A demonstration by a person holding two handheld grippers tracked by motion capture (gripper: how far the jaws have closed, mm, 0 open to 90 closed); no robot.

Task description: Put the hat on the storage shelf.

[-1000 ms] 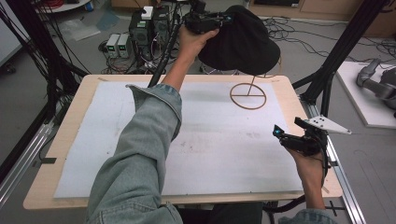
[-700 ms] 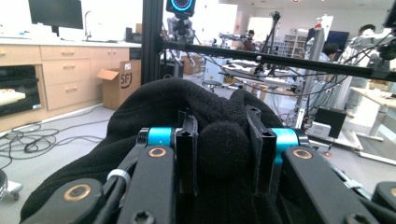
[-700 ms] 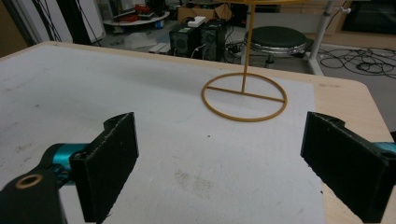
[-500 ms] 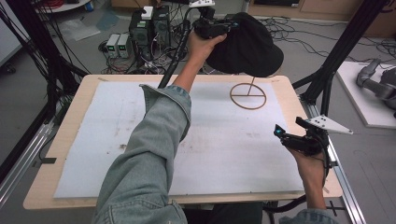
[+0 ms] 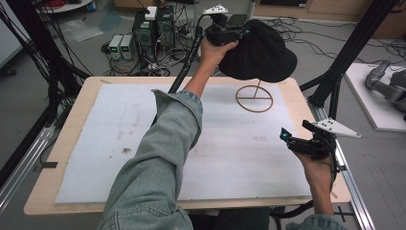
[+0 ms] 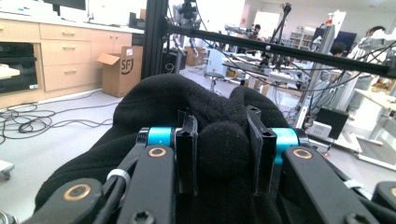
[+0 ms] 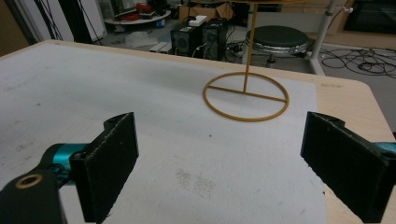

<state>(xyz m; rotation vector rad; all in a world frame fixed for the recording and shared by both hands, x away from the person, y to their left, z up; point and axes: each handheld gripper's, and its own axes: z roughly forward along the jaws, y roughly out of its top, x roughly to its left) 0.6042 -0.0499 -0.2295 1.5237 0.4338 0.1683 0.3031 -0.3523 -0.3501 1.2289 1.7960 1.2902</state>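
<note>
Your left gripper (image 5: 232, 34) is clamped on a fold of the black hat (image 5: 258, 56) at the far edge of the table (image 5: 67, 143), the jaws pinching a bunched wad of the fabric (image 6: 222, 149) tight between them, as the left gripper view shows. The hat hangs over the thin brass stand (image 5: 254, 98), whose ring base sits on the white mat (image 5: 110, 143) toward the far right; the upright rod runs up under the hat's crown, though you cannot tell from the high view whether the hat rests on it. Compared with a second ago, your left hand (image 5: 213, 50) has carried the hat a little lower and nearer the stand's rod, and your denim sleeve (image 5: 163, 158) stretches across the middle of the mat in much the same line. Your right gripper (image 5: 292, 139) has kept its place at the near right edge of the table, jaws spread wide with nothing between them, looking across the mat at the stand's ring (image 7: 246, 97).
</note>
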